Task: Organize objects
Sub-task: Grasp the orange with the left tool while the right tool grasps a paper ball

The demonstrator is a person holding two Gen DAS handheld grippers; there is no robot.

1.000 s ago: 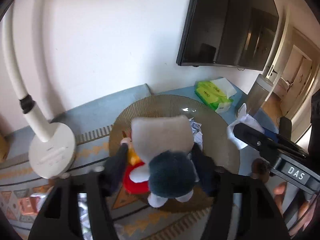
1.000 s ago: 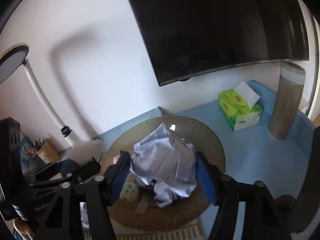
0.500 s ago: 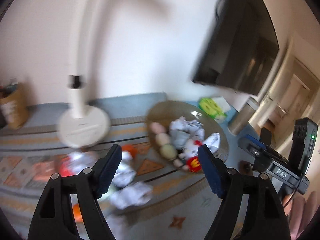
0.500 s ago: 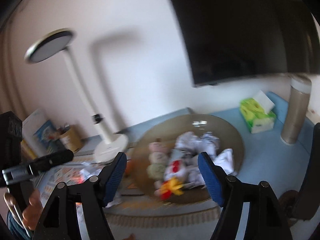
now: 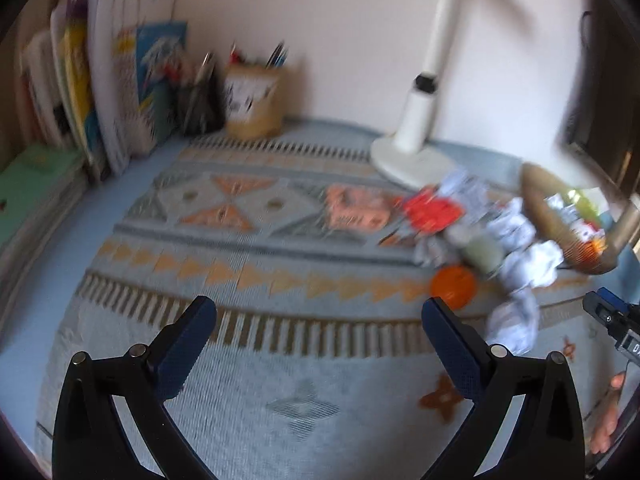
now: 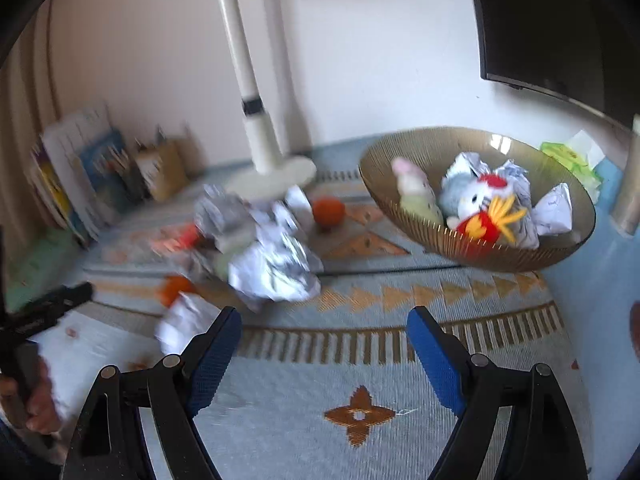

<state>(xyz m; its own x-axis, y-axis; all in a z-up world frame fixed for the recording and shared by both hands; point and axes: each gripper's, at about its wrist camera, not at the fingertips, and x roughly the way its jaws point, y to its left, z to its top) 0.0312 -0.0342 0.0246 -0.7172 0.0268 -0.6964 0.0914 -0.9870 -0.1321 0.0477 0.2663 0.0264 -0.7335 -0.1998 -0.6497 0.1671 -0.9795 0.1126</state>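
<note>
A brown ribbed bowl (image 6: 404, 152) holds a grey plush toy (image 6: 466, 196), a pale plush (image 6: 416, 192) and crumpled paper balls (image 6: 554, 210). Left of it on the patterned mat lie more crumpled papers (image 6: 272, 268), an orange ball (image 6: 329, 211) and a second orange ball (image 6: 173, 286). In the left wrist view the bowl (image 5: 548, 204) is at the right, with crumpled papers (image 5: 528, 260) and an orange ball (image 5: 453, 286) in front. My left gripper (image 5: 319, 318) is open and empty over the mat. My right gripper (image 6: 324, 326) is open and empty, near the papers.
A white desk lamp (image 6: 260, 136) stands behind the pile. Books (image 5: 120, 80) and pen holders (image 5: 252, 104) line the back left wall. A green tissue pack (image 6: 572, 158) and a tall cylinder (image 6: 630, 184) stand right of the bowl. A TV (image 6: 560, 20) hangs above.
Both grippers let go of the plush toy and the crumpled paper into the bowl, opened, and pulled back and to the left. Both views are blurred by motion.
</note>
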